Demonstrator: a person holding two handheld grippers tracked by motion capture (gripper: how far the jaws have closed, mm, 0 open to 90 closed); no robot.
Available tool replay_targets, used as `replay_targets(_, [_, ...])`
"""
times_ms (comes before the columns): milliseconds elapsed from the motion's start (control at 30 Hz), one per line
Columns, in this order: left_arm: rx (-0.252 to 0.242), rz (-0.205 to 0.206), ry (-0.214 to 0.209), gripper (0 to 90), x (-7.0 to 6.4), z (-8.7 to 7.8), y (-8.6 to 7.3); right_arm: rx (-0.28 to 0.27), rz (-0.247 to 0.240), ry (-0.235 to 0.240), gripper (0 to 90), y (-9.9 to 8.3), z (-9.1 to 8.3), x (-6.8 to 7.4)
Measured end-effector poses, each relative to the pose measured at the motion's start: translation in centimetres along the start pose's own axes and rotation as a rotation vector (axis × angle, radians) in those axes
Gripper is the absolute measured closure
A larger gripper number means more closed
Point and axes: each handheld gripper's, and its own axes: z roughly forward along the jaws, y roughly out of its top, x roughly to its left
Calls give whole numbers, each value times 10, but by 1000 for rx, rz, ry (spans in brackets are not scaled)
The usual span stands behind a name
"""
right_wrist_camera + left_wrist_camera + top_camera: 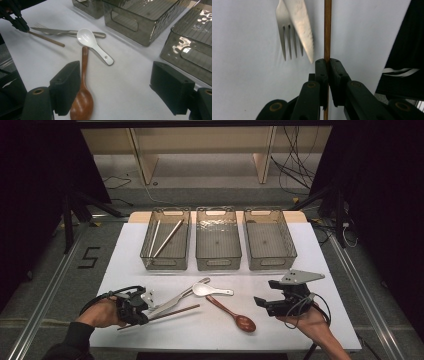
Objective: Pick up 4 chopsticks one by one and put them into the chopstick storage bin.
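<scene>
My left gripper [144, 313] is at the table's front left, shut on a thin brown chopstick [175, 311] that lies nearly flat and points right. In the left gripper view the jaws pinch the chopstick [327, 30] partway along its length, with a fork [287, 37] and a knife [302, 27] lying just to its left. My right gripper [265, 293] is held at the front right, open with nothing between its jaws. From the right gripper [118, 87] view, a wooden spoon [83, 75] lies beside its left jaw, and a white ceramic spoon [92, 43] lies beyond it.
Three clear grey bins stand in a row at the back of the white table [300, 320]. The left bin [150, 251] holds two pale chopsticks, the middle bin [218, 256] and right bin [270, 256] hold nothing. Floor rails, cables and shelving surround the table.
</scene>
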Motion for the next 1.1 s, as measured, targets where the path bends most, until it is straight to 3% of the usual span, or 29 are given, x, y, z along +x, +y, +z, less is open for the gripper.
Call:
replay_targets(33, [-20,-6,3,849,0,-3,2,-1,1,0,252,0,0,0])
replay_targets(200, [-131,-118,29,848,1,-15,9,-3,0,-1,252,0,0,0])
replay_targets(267, [-165,-141,19,848,3,-19,12,-2,1,-2,251,0,0,0])
replay_targets(400, [-250,-266,37,848,6,-28,16,-3,1,-2,251,0,0,0])
replay_targets(500, [-299,-329,48,848,8,-35,19,-2,2,-2,251,0,0,0])
replay_targets(767, [-382,-424,102,848,20,-46,20,-1,3,-4,251,0,0,0])
replay_targets(1100, [-466,-480,163,848,44,-71,33,-5,11,-5,250,-1,0,-1])
